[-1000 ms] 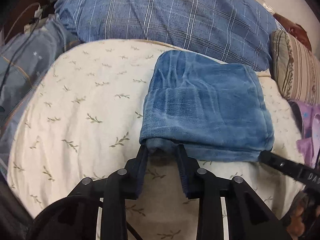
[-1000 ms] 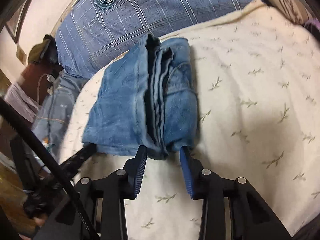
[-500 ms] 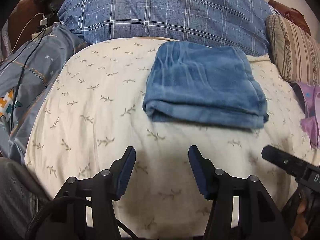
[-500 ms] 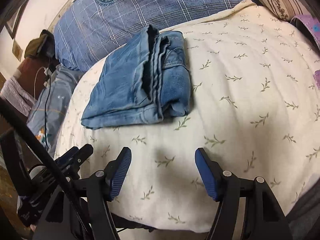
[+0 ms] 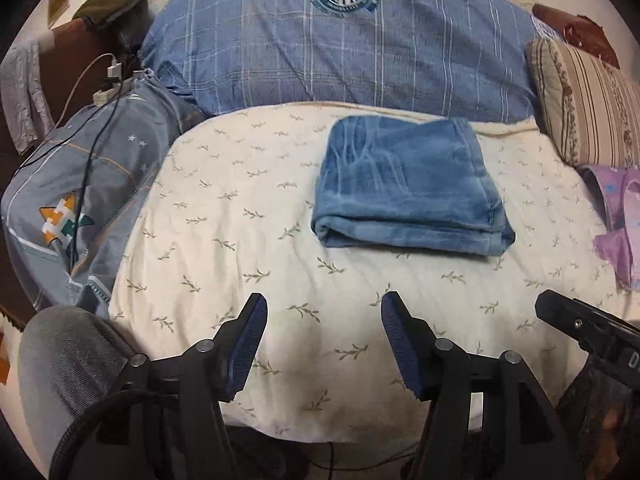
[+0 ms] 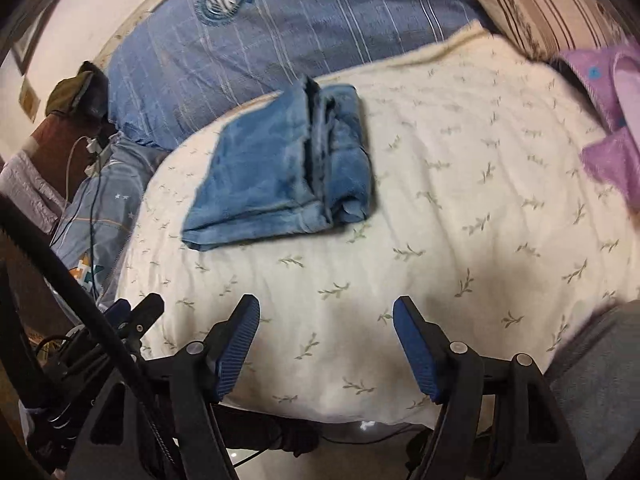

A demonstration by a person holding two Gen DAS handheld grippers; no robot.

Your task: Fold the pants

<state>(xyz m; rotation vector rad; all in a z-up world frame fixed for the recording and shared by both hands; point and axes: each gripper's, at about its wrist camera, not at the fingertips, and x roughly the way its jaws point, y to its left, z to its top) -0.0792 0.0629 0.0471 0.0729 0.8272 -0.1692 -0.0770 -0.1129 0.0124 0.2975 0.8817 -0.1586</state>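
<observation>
Now both tongs [image 5: 323, 338] [image 6: 326, 342] released, clear of folded pants [image 5: 408, 186]; risk: soft bed [image 5: 240, 240], bulky right-side layers springing open.

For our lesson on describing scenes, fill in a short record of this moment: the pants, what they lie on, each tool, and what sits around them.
pants: jeans, folded into a flat bundle, untouched
surface: cream leaf-print cover
left tool: open, holding nothing, short of the jeans
right tool: open, holding nothing, short of the jeans
behind jeans: blue plaid pillow
beside: striped pillow, purple cloth
</observation>
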